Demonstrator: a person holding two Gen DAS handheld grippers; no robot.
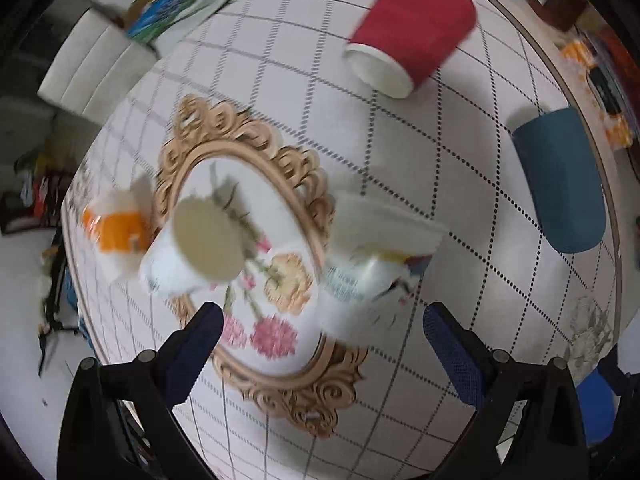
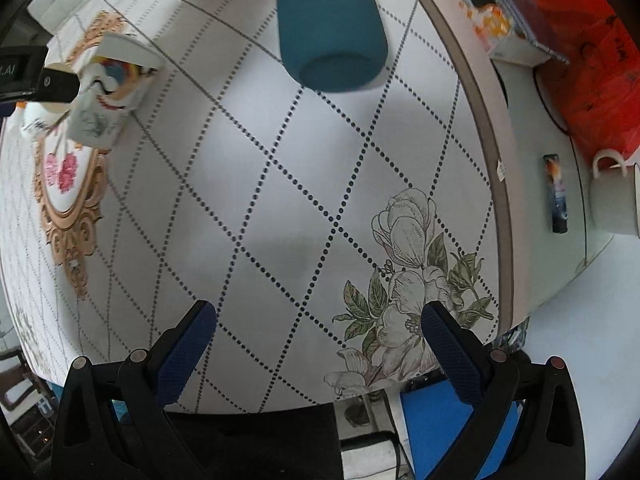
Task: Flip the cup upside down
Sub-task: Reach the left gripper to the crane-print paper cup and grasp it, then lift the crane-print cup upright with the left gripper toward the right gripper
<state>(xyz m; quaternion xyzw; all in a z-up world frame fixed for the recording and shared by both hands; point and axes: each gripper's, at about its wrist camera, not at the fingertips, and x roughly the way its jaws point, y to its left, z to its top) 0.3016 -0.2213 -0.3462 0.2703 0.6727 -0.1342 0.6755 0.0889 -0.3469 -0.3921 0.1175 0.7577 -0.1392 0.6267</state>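
A white printed paper cup (image 1: pixel 372 264) stands on the table with its wide end up, just ahead of my open, empty left gripper (image 1: pixel 320 332); it also shows at the far left of the right wrist view (image 2: pixel 112 92). A second white cup (image 1: pixel 192 252) stands with its flat base up on the flower mat (image 1: pixel 256 280). A red cup (image 1: pixel 412 28) and a teal cup (image 1: pixel 560 180) stand upside down farther off. My right gripper (image 2: pixel 318 336) is open and empty over bare tablecloth; the teal cup (image 2: pixel 332 28) is far ahead of it.
The round table (image 2: pixel 484 128) has a checked cloth and its rim curves close on the right. An orange and white packet (image 1: pixel 116 224) lies left of the mat. A side cabinet with a white mug (image 2: pixel 612 196) and red bag (image 2: pixel 592 60) stands beyond the rim.
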